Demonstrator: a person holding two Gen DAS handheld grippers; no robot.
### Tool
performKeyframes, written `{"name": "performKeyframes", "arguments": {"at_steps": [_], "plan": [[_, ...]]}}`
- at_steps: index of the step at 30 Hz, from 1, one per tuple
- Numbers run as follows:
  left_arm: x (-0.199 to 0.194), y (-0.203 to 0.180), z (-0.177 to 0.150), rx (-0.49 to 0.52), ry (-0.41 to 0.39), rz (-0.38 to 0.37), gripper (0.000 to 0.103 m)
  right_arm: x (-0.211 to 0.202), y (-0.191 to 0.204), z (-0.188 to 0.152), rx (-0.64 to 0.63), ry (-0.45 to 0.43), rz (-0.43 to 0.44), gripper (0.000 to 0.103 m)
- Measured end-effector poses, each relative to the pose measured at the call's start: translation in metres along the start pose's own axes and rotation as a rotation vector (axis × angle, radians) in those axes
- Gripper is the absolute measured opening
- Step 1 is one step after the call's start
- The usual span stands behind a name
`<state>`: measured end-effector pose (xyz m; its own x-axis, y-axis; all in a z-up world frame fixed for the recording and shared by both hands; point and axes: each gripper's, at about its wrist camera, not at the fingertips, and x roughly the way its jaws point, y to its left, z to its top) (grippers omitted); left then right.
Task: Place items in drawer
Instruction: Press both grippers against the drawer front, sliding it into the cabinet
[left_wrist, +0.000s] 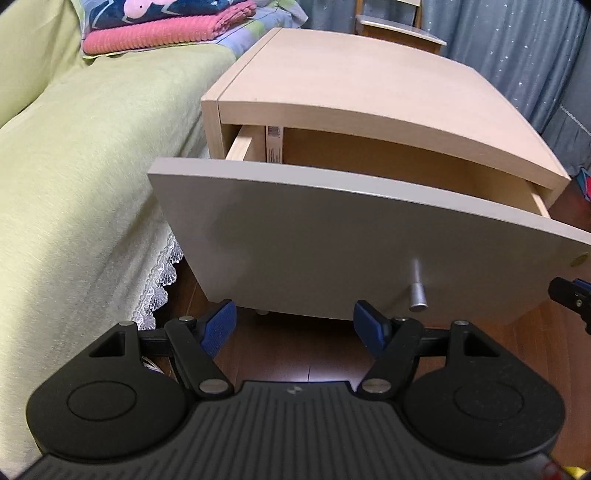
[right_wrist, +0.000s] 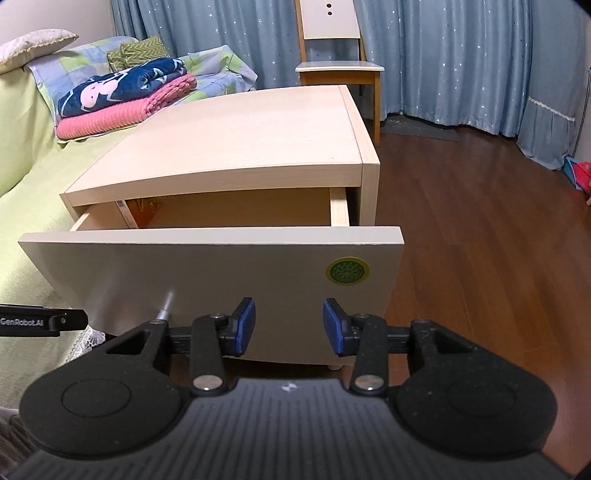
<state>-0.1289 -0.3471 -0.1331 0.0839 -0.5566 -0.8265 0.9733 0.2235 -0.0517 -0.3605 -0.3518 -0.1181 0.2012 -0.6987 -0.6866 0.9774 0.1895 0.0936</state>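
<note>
A light wood nightstand (left_wrist: 369, 77) (right_wrist: 240, 140) stands beside the bed, its top drawer (left_wrist: 332, 236) (right_wrist: 221, 269) pulled partly out. A silver knob (left_wrist: 418, 295) (right_wrist: 164, 312) sticks out of the drawer front. Inside at the left, a thin cardboard box (left_wrist: 274, 144) (right_wrist: 125, 212) stands on edge. My left gripper (left_wrist: 294, 328) hangs open just in front of the drawer front's lower edge, left of the knob. My right gripper (right_wrist: 289, 326) is open too, close to the drawer front, right of the knob. Neither holds anything.
A bed with a green cover (left_wrist: 81, 173) (right_wrist: 22, 206) and lace trim lies left of the nightstand, with folded pink and navy blankets (left_wrist: 162, 26) (right_wrist: 118, 99). A wooden chair (right_wrist: 338, 66) and blue curtains (right_wrist: 461, 55) stand behind. Dark wood floor (right_wrist: 480, 221) spreads to the right.
</note>
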Motion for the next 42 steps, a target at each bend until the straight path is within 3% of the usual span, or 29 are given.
{"name": "performKeyframes", "arguments": {"at_steps": [11,18,42], "plan": [[0.026,-0.012,-0.001,0.031,-0.048,0.003,0.071,0.012,0.001,-0.009,-0.028,0.012,-0.043,0.037],[0.041,-0.004,-0.002,0.017,-0.039,-0.001,0.071,0.022,0.005,-0.012,-0.045,0.028,-0.078,0.037],[0.051,-0.01,0.007,0.014,-0.057,0.007,0.071,0.036,0.004,-0.004,-0.027,-0.009,-0.1,0.036]]}}
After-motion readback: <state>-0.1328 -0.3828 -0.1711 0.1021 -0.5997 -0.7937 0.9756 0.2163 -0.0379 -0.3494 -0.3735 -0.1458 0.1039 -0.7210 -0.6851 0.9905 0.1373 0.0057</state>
